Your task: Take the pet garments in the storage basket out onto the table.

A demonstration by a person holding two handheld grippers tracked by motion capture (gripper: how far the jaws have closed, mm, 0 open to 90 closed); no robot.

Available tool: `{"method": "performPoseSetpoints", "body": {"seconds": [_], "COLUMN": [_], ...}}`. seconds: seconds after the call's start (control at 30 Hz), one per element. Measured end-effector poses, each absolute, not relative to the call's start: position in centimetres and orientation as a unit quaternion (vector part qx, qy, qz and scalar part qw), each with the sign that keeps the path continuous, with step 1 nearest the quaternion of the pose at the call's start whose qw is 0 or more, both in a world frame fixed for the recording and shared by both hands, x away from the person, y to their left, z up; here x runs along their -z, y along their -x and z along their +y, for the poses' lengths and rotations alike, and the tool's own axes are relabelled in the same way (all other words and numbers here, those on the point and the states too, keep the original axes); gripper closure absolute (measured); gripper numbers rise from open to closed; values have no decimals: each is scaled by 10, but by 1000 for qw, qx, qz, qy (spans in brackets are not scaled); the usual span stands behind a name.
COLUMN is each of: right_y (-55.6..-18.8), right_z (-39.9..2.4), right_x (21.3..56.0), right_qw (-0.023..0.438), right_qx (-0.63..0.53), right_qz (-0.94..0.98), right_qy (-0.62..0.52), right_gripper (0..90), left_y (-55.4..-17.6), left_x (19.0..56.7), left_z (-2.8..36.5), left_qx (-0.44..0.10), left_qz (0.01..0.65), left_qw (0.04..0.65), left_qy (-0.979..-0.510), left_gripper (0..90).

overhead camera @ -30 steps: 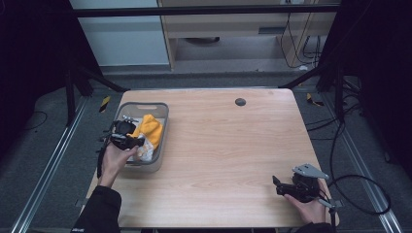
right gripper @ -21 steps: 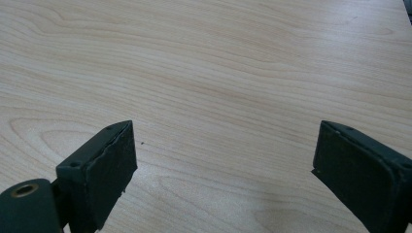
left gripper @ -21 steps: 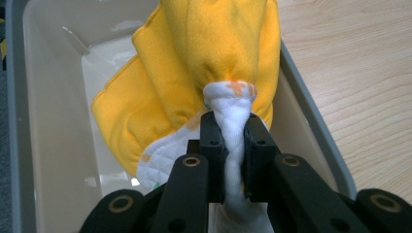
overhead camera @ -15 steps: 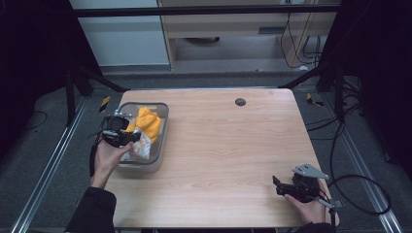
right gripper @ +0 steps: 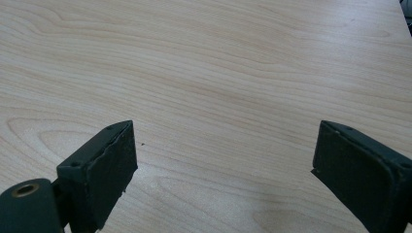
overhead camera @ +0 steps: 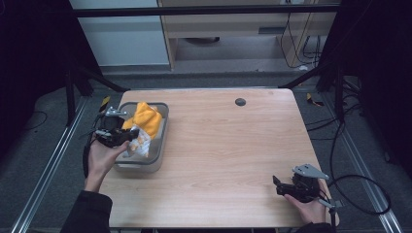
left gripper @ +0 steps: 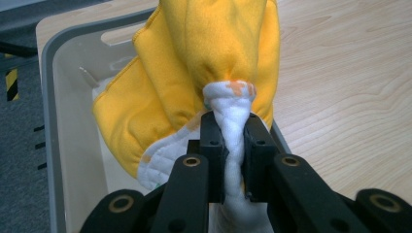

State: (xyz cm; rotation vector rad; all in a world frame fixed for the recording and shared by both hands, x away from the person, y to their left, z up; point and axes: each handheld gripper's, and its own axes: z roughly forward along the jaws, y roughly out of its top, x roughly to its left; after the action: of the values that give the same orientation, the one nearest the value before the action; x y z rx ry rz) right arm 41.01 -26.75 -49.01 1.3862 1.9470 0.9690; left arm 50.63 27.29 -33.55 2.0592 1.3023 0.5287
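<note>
The left tool was clamped on a white-and-yellow cloth above the grey bin; the right tool rested apart on the tabletop.

Both grippers are black with brass-ringed screw holes, flat rectangular fingers, grey three-cornered top plates, and dark sleeves.

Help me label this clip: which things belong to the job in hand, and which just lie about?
In the job:
- left tongs, shut on the white cloth
- yellow cloth
- grey bin

Lying about:
- right tongs, open over bare table
- dark round spot
</note>
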Motion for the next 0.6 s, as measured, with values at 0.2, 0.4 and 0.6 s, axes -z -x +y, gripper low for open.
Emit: {"method": "performPoseSetpoints", "body": {"seconds": [0.2,0.4,0.6], "right_y": [-410,-410,-410], "right_z": [-268,-267,-268], "right_x": [490,490,490], "right_qw": [278,278,279], "right_qx": [-362,-362,-361], "right_qz": [725,725,725], "right_qy": [-516,-516,-516], "right_gripper": [86,86,86], "left_y": [-499,-492,-487], "left_x": [326,316,310], "left_z": [270,259,250], "left_qx": [-200,-199,-200], "left_qz": [484,461,442], "left_qw": [335,348,353], "left_qy": [-783,-792,-800], "left_gripper": [818,818,818]}}
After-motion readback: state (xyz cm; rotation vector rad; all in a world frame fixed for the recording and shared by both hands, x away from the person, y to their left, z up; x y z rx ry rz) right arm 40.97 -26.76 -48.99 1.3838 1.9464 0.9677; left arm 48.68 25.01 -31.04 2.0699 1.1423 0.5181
